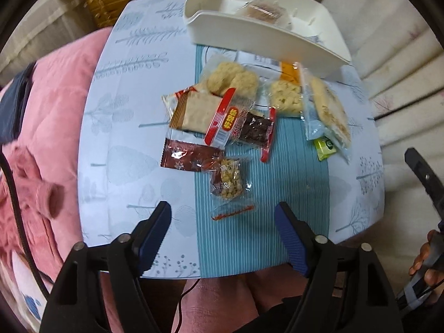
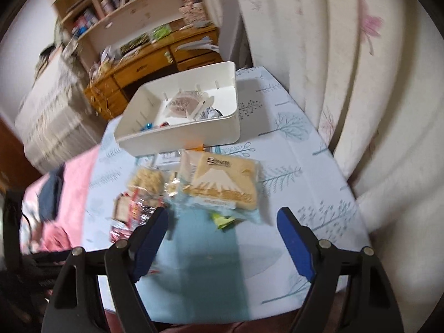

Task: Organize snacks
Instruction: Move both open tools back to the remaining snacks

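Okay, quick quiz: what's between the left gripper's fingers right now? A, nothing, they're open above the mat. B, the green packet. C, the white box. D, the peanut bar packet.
A: the left gripper stands open over the striped mat, short of the peanut bar packet.

This is a lived-in room of a home, most likely a bedroom. A pink quilted blanket [image 1: 52, 127] lies bunched beside a small table [image 1: 133, 83] spread with a pale blue tree-print cloth, and cream curtains [image 2: 347, 69] with pink flowers hang close behind it. Farther back stands a wooden desk [image 2: 144, 69] with drawers, cluttered on top, and above it a bookshelf [image 2: 116, 2] packed with books.
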`<state>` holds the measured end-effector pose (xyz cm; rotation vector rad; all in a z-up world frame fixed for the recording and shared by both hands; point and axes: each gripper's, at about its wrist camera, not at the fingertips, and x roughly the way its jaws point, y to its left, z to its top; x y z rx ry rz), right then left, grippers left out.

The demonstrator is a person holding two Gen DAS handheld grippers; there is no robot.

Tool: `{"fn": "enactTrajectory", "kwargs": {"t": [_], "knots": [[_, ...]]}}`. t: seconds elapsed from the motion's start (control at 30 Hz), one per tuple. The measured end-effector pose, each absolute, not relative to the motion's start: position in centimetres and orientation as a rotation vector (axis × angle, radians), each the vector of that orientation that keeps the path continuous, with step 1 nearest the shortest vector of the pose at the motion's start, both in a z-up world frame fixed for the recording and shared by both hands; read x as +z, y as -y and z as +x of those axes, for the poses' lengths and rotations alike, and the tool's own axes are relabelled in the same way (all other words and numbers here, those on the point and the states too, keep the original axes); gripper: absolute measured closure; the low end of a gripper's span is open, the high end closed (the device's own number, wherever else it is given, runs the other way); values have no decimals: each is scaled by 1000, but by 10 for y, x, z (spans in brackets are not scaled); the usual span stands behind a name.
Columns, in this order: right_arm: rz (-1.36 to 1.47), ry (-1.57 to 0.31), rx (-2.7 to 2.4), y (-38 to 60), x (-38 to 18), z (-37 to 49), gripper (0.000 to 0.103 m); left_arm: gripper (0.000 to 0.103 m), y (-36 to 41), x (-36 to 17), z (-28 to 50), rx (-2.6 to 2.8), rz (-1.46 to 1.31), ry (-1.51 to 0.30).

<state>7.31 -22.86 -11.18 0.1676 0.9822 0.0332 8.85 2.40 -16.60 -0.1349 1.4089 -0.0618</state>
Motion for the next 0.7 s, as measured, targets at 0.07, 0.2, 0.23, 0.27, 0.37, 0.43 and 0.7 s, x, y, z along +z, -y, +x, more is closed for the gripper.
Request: {"fn": "enactTrajectory", "kwargs": {"t": [0.07,0.2,0.23,0.27,0.37,0.43,0.7], "knots": [[97,-977,62,228,-117,79,22,26,-23,-173,93,-33,-152,-1424],[-46,-957,158,222,-126,90,22,26,-18,-190,101,54,-172,-1460],[-84,-951,182,219,-128,93,22,26,-18,-193,101,69,-177,-1466],[-120,-948,203,215,-131,96,22,26,-17,-199,102,95,-192,-1476],[-198,-953,280,207,-138,105,22,26,-16,-210,104,139,-233,-1487],[-238,-953,336,203,-143,109,22,26,-16,-218,103,169,-276,-1479],[-429,-939,498,183,-168,116,22,26,-12,-244,96,252,-441,-1417]]}}
